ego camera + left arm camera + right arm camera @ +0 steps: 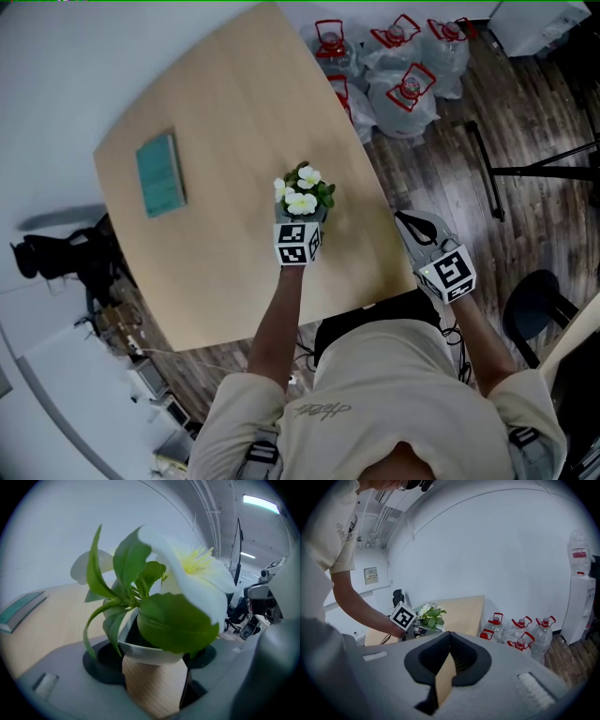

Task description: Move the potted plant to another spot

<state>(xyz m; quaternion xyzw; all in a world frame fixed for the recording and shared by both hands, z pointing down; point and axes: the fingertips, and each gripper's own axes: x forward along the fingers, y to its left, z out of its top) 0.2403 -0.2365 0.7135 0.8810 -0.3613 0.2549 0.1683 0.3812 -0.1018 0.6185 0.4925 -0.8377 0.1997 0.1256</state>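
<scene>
Plant (303, 195) held near the tabletop (225, 112) edge.
Left gripper (302, 218) fingers grasp it; right gripper (449, 641) fingers closed, empty.

The table (234, 112) is matt wood, the pot (145, 652) smooth and glossy.

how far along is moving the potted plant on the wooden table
Done: the left gripper looks closed on the white pot of white-flowered green plant. In hand: it is low, near the edge of the light wooden table. Left: set it down and release; whether this is the new spot isn't shown. The right gripper is empty.
</scene>
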